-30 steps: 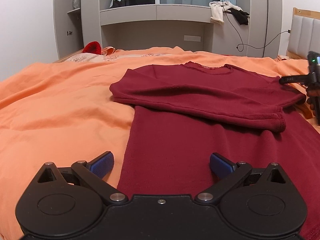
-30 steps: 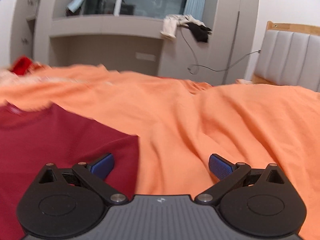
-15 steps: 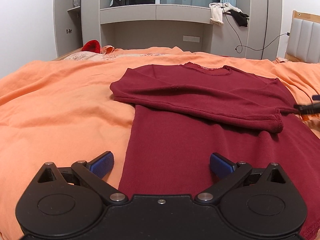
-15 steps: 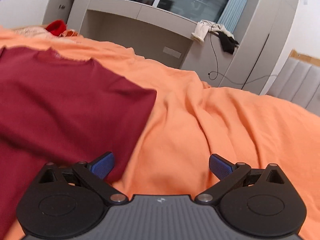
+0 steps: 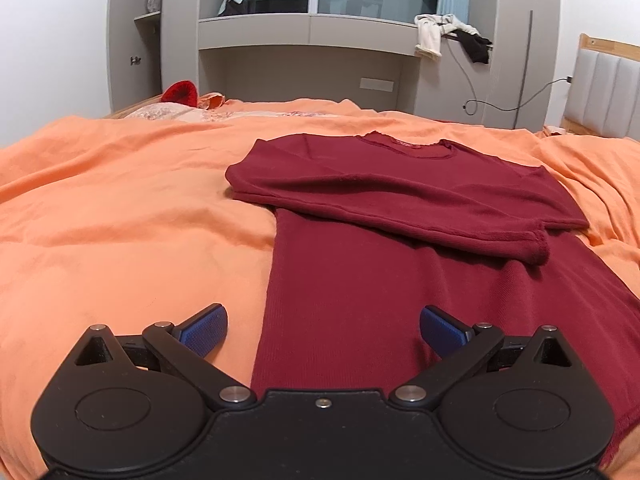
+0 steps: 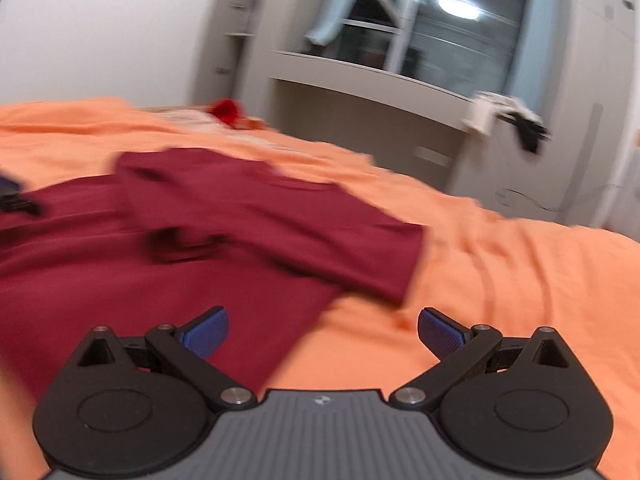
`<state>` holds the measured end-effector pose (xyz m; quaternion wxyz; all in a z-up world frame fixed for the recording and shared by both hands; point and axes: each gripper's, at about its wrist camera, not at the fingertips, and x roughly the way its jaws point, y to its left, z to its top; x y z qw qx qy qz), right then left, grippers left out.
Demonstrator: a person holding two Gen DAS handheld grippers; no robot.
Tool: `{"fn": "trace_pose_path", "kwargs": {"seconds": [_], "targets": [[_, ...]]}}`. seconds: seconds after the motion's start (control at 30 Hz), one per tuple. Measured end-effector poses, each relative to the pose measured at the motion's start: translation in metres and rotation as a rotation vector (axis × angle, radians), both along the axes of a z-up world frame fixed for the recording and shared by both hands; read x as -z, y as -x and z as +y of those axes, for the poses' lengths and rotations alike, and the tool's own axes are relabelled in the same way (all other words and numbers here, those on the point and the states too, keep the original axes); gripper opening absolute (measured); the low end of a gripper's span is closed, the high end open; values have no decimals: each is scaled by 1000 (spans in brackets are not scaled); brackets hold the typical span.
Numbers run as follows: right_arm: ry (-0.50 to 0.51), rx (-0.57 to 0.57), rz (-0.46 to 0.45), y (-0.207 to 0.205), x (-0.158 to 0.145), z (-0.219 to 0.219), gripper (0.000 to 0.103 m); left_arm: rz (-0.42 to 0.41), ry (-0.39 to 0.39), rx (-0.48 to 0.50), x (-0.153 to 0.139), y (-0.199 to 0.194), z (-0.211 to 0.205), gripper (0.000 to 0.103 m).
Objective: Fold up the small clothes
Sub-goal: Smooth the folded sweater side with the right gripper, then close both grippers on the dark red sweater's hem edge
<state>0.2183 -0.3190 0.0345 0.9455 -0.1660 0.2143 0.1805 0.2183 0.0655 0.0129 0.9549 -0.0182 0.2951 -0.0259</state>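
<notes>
A dark red long-sleeved top [image 5: 360, 280] lies flat on the orange bedspread [image 5: 120, 220], with both sleeves folded across its chest. My left gripper [image 5: 323, 330] is open and empty, low over the top's near left hem edge. My right gripper [image 6: 323, 330] is open and empty above the top's right side edge; this view is blurred, and the red top [image 6: 200, 240] fills its left half. The left gripper shows as a dark shape at the far left of the right wrist view [image 6: 16, 200].
A grey wall unit [image 5: 312, 40] with a window stands behind the bed. Clothes [image 5: 448, 36] and a cable hang from its right side. A red item [image 5: 180, 92] and patterned bedding lie at the bed's far left. A padded headboard [image 5: 608, 92] is on the right.
My right gripper has swung back and to the left, so the red top now fills its view. It has left the left wrist view. My left gripper has barely moved.
</notes>
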Motion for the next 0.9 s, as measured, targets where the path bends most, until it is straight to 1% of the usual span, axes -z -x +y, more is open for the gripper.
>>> {"fn": "trace_pose_path", "kwargs": {"seconds": [0.07,0.17,0.27,0.37,0.5,0.6,0.77,0.9], "targets": [[5,-61,14,21,4,8,103,-8,0,13,1,8,1,102],[39,-103,31,44,13,20,103,-31,9,15,1,25,3,102],[106,-132,15,60,24,31,103,-60,22,25,1,46,2,102],[158,-163,-8,72,35,37,103,-103,14,39,1,68,-3,102],[249,-175,-65,86,53,41,103,-148,-13,73,1,90,-12,102],[362,-141,-140,88,66,51,103,-167,-21,104,2,97,-18,102],[423,-138,-248,96,76,58,102,-180,-49,156,5,105,-27,102],[440,-140,-295,94,81,65,90,-179,-80,212,10,114,-36,102]]}}
